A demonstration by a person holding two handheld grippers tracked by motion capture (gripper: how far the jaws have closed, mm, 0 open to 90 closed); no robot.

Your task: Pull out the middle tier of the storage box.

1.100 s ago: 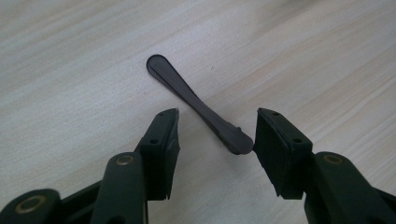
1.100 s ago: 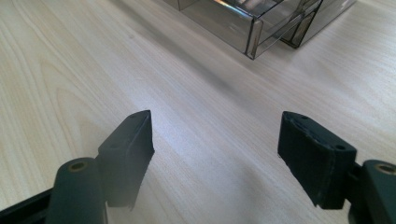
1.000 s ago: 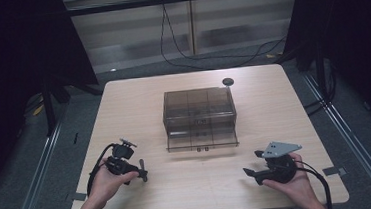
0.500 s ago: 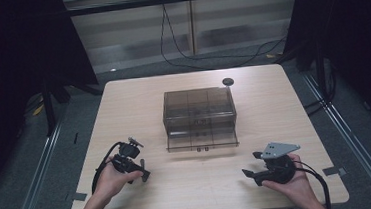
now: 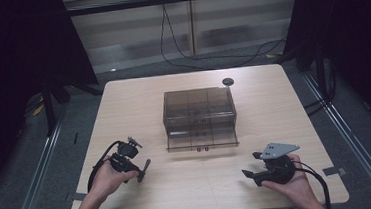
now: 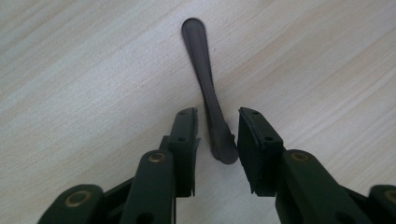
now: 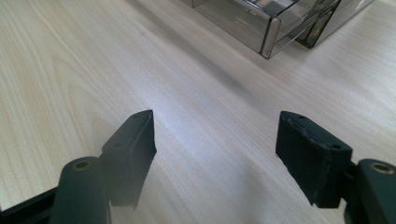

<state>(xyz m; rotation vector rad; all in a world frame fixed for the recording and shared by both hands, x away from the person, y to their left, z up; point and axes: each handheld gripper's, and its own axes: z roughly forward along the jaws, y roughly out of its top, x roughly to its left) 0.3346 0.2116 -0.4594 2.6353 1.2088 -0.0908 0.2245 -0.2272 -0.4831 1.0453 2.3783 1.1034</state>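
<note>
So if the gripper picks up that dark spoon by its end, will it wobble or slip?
Probably it stays stiff: the spoon looks like one smooth, thin, hard piece lying flat on the table. It seems light, being so slim. It might slip or swing, since the left gripper, whose jaws have just been closing, has only one narrow end between them.

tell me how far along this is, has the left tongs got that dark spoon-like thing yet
Nothing looks finished: the smoky clear box holds nothing I can make out. In hand: the left tongs have just been closing around the dark spoon-like piece, which lies flat on the table; there is a gap on the right side, so it is not gripped. The right tongs wait open near the box. Gripping, lifting and any placing are left.
</note>
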